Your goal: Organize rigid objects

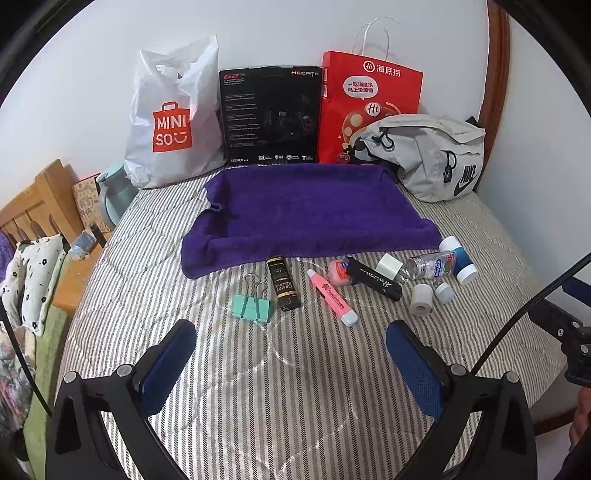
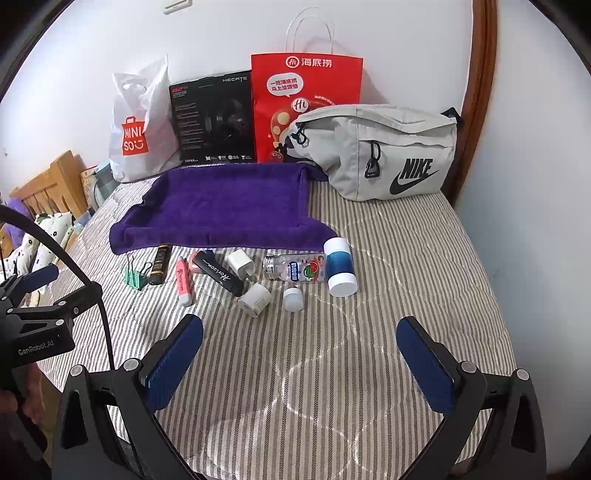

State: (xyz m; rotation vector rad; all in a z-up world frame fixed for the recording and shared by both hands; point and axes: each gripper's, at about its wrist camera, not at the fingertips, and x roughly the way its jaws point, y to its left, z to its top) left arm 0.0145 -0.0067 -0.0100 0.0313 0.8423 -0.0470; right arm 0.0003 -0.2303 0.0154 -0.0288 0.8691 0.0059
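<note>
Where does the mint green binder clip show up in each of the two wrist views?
Left wrist: the binder clip lies left of centre, just ahead of the open left gripper.
Right wrist: the clip sits far left, mid-height.
Shared landmark: in both views it lies just before the purple towel.

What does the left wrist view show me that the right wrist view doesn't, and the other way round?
Only the left wrist view: the open left gripper up close, and a small blue-white item on the wooden bedside ledge.
Only the right wrist view: the open right gripper up close, the left tool's GenRobot.AI body, and a white wall fitting at the top.
Both: purple towel, mint binder clip, pink highlighter, clear bottle, grey Nike bag, red paper bag.
</note>
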